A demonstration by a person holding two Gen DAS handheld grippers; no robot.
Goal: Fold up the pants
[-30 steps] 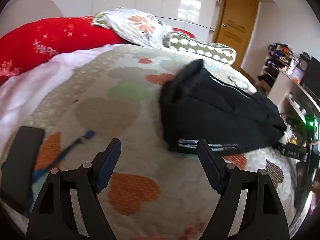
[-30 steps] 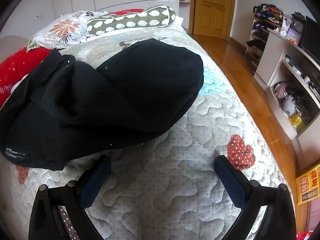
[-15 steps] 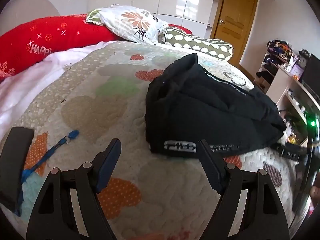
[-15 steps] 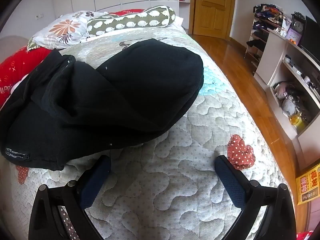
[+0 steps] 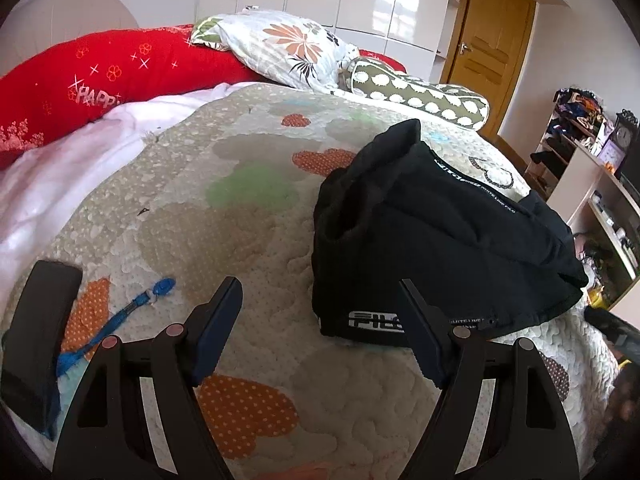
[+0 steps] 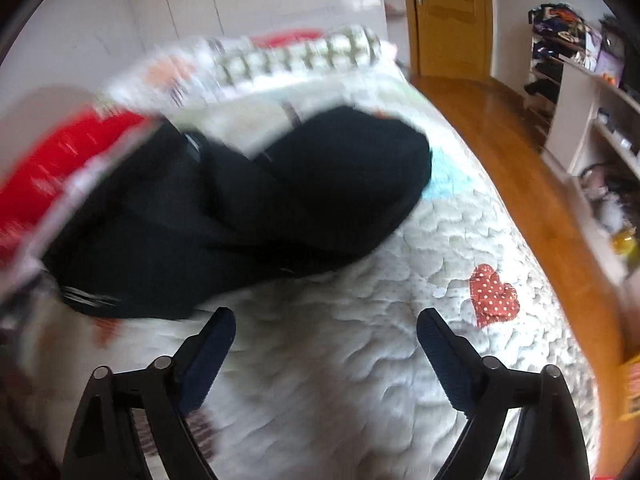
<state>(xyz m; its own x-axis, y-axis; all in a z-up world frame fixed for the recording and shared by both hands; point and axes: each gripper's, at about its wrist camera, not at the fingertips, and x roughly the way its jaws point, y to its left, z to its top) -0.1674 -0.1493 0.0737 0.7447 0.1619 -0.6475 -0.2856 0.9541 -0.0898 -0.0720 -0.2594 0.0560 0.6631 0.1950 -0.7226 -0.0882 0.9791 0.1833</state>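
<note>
**Both claws drawn back from the folded pants**

Since half a second ago the right wrist view has gone from sharp to smeared, so the right claw [image 6: 326,338] is now moving, having sat steady before; the black bundle has shifted left and up in its frame. The left claw [image 5: 320,312] has changed less: the black fabric pants with a white logo band [image 5: 432,248] sit a little further right and closer than before. Both claws are spread wide and hold nothing.

The pants lie on the quilted bedspread with coloured heart patches [image 5: 248,264], gathered into a thick, layered bundle, logo band facing the left claw and just beyond its right finger. From this, the folding looks largely done, and the claws seem to be retreating or repositioning rather than gripping.

Counted: one pair of pants; two claws; one long red cushion [image 5: 100,76]; one floral white pillow [image 5: 288,48]; one green bolster with white spots [image 5: 420,96]; one blue cord [image 5: 120,320]; one flat black slab [image 5: 36,336] at the bed's near left edge; one wooden door [image 5: 492,44].
</note>
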